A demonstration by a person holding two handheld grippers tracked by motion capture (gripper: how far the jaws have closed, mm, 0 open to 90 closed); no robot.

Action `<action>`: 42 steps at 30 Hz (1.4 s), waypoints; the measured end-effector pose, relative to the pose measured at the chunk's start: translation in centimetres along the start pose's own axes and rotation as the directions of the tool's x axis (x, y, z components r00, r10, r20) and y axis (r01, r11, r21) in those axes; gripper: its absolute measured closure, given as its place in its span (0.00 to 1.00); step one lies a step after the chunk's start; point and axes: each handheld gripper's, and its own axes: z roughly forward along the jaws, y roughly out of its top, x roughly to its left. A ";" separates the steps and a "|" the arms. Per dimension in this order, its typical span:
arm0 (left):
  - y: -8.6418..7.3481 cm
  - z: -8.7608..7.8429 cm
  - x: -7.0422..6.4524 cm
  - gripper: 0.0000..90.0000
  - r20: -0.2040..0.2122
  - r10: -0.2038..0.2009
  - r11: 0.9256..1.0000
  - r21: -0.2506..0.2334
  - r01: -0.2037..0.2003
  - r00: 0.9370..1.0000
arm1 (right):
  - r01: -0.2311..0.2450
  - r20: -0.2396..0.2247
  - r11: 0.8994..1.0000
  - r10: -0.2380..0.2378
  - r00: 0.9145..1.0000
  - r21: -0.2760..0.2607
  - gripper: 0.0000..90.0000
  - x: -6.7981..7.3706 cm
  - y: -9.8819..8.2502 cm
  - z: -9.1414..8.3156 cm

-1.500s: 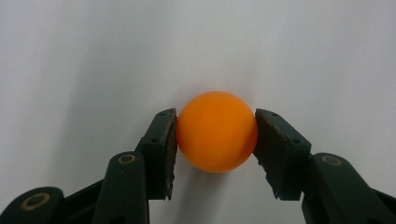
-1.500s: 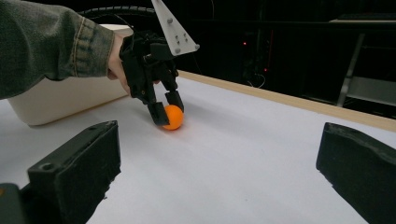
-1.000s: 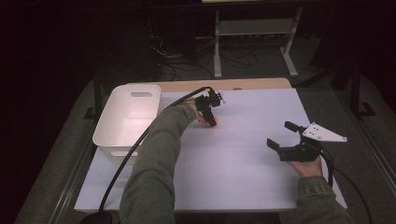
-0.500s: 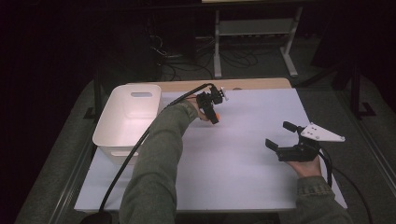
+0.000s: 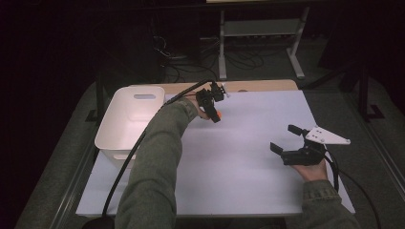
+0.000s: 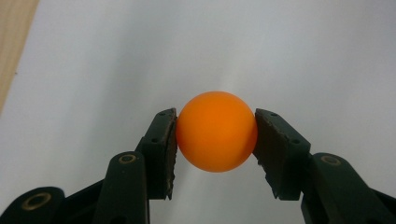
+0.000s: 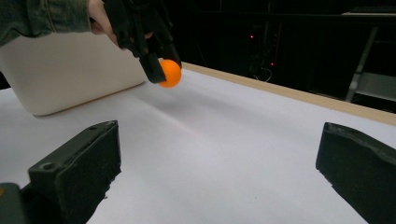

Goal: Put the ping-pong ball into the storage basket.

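Between the pads: left tool (image 6: 215,135) pinches an orange ball (image 6: 216,131), one black pad pressed to each side of it at about its widest part.
Ball in the grip: it sits near the pad tips, its far half bulging past them; the pads (image 6: 164,149) touch it and no gap shows on either side.
Ball over the tabletop: in the right gripper view the ball (image 7: 169,73) hangs clear of the white sheet, with a faint shadow below it on the sheet.
Left tool in the scene: in the high view it (image 5: 216,116) is at the far middle of the tabletop (image 5: 248,157), pointing down and toward the near right, the ball (image 5: 219,115) a small orange spot at its tip.
Left arm: a green sleeve (image 5: 157,162) runs from the near edge up to the hand on the left tool, with a black cable trailing along it.
White bin: a white bin (image 5: 129,119) stands at the far left, just left of the left tool; the ball is to the right of its rim, outside it.
Right tool: right tool (image 5: 286,140) is at the near right, well apart from the ball, its jaws spread wide with bare white sheet between them.
Right tool's plate: a grey three-cornered plate (image 5: 327,137) sits on top of it.
Far edge: a strip of bare wood (image 5: 267,86) shows beyond the white sheet.
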 end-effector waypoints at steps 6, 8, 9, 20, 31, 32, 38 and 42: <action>-0.4 -1.9 -0.1 0.57 -0.026 0.010 1.000 0.007 -0.010 1.000 | 0.004 -0.004 1.000 -0.004 1.000 0.004 0.00 0.1 0.0 0.1; -0.6 -2.5 0.0 0.57 -0.035 0.011 1.000 0.006 -0.011 0.999 | 0.005 -0.005 1.000 -0.005 1.000 0.002 0.00 0.1 0.0 0.1; -0.6 -2.8 -0.1 0.57 -0.038 0.009 1.000 0.004 -0.008 0.999 | 0.004 -0.005 1.000 -0.004 1.000 0.002 0.00 0.1 0.0 0.1; -0.8 -5.3 -0.4 0.57 -0.045 0.015 1.000 -0.022 -0.016 0.999 | 0.004 0.001 1.000 -0.004 1.000 0.004 0.00 0.1 0.0 0.0; -1.3 -6.8 -0.5 0.57 -0.064 0.022 1.000 -0.011 -0.023 0.998 | 0.000 0.014 1.000 0.001 1.000 -0.009 0.00 0.0 0.1 -0.2; -1.4 -6.9 -0.5 0.57 -0.066 0.024 1.000 -0.009 -0.025 0.998 | 0.000 0.017 1.000 0.000 1.000 -0.009 0.00 0.0 0.1 -0.2; -1.8 -7.7 -0.6 0.57 -0.070 0.014 1.000 -0.004 -0.015 0.997 | -0.003 0.025 1.000 0.003 1.000 -0.009 0.00 -0.1 0.1 -0.3; -2.0 -8.2 -0.7 0.57 -0.065 0.021 1.000 0.004 -0.021 0.998 | -0.003 0.023 1.000 0.003 1.000 -0.007 0.00 -0.1 0.1 -0.2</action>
